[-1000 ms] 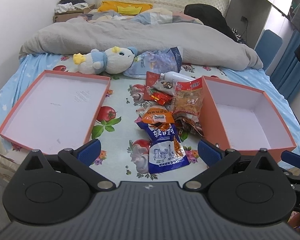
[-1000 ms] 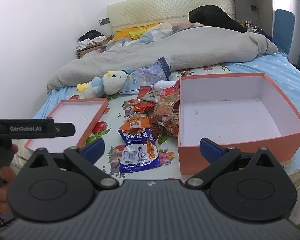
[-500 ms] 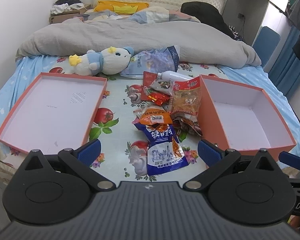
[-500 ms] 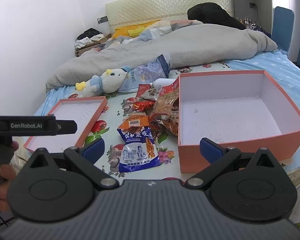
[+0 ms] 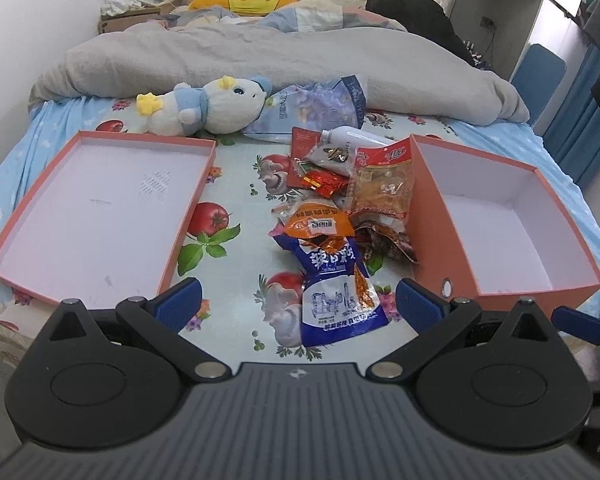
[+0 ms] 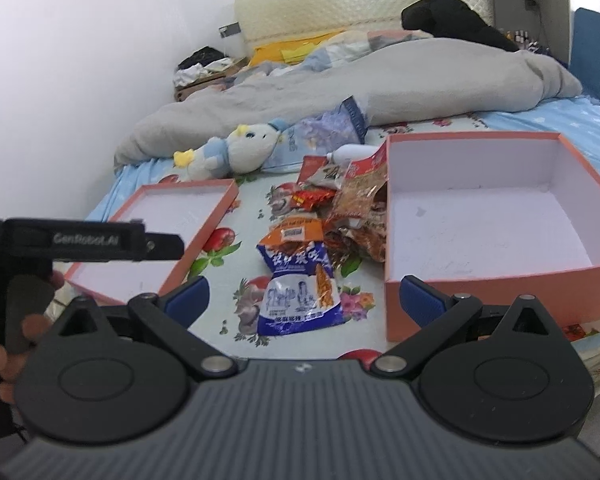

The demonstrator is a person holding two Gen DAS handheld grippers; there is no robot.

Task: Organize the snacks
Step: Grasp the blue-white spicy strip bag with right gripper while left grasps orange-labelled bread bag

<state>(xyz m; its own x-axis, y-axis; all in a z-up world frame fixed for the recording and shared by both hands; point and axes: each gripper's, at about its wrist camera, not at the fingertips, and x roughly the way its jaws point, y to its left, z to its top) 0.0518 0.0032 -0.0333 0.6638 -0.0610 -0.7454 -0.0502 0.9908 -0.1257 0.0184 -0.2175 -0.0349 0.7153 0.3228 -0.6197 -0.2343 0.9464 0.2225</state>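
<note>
A heap of snack packets lies on the bed between two orange boxes. Nearest is a blue-and-white bag [image 5: 334,284] [image 6: 300,288], with an orange packet [image 5: 315,222] [image 6: 294,232] behind it and a clear red-topped bag [image 5: 382,182] [image 6: 360,188] leaning on the deep box [image 5: 436,224] [image 6: 496,292]. The shallow lid [image 5: 188,208] [image 6: 204,236] lies to the left. My left gripper [image 5: 298,306] is open, hovering short of the blue bag. My right gripper [image 6: 304,298] is also open, with the blue bag seen between its fingers but apart from them.
A white and blue plush toy [image 5: 216,106] [image 6: 236,148], a purple bag [image 5: 316,108] and a white bottle [image 5: 356,136] lie behind the heap. A grey duvet [image 5: 260,60] covers the far bed. The left gripper's handle and a hand [image 6: 28,280] show at left.
Both grippers have risen and eased forward a little, so the heap and boxes sit slightly lower in view. Nothing was grasped or shifted on the bed.
</note>
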